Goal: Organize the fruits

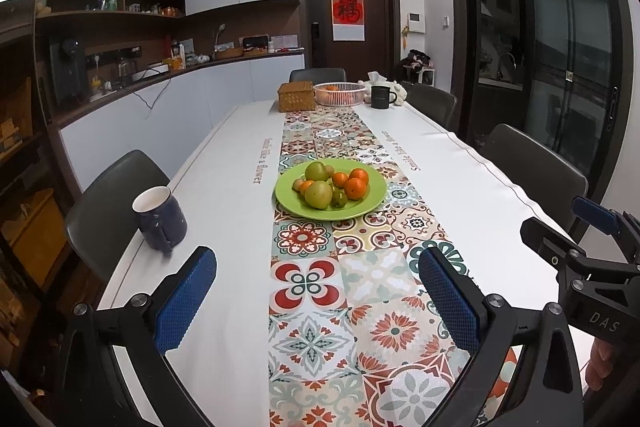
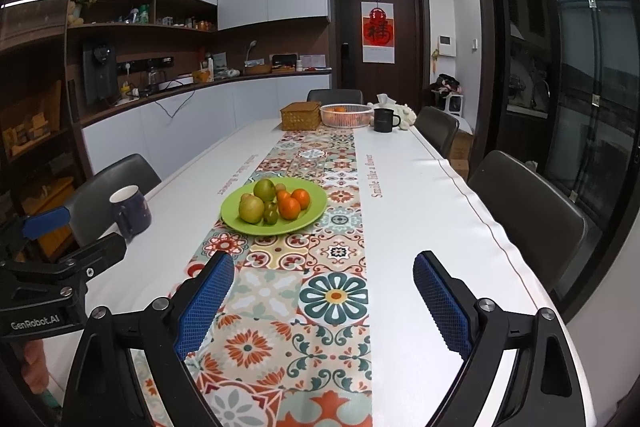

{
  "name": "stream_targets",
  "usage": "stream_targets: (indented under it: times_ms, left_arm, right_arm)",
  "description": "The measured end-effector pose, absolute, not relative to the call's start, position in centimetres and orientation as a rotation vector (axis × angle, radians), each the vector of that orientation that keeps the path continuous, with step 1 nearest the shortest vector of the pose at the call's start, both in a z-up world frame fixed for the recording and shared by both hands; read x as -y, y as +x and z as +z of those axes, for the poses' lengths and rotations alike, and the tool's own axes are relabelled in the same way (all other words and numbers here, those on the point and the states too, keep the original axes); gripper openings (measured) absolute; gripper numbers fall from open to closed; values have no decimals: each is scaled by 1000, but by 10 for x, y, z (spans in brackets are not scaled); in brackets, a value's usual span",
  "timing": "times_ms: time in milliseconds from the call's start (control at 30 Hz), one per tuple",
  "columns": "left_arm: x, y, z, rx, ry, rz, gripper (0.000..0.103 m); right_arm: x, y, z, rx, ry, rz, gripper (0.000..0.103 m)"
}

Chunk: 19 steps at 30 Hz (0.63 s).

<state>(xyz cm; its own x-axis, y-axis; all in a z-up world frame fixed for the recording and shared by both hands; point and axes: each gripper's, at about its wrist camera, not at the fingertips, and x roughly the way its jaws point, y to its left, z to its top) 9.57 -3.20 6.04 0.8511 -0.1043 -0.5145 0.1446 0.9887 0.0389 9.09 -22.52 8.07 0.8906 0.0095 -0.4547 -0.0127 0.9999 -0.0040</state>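
Observation:
A green plate [image 1: 360, 209] [image 2: 244, 225] sits mid-table on the patterned runner, holding green pears [image 1: 319, 194] [image 2: 251, 209], oranges [image 1: 355, 187] [image 2: 289, 207] and small green and brown fruits. At the far end stands a white wire basket [image 1: 340, 94] [image 2: 346, 115] with an orange inside. My left gripper [image 1: 316, 291] hovers over the near runner, open, nothing between its blue pads. My right gripper [image 2: 324, 293] is open too, empty, short of the plate. Each gripper shows at the edge of the other's view.
A dark blue mug [image 1: 160, 223] [image 2: 130, 213] stands near the left table edge. A woven box [image 1: 297, 97] [image 2: 301, 115] and a black mug [image 1: 381, 96] [image 2: 384, 120] flank the basket. Dark chairs [image 1: 536, 163] line both sides of the table.

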Motion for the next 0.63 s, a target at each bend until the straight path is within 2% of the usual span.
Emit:
stream_targets:
  times_ms: [633]
  left_arm:
    - [30,94,55,-549,70,-121,103]
  right_arm:
    - [220,93,73,-494,-18,23,92]
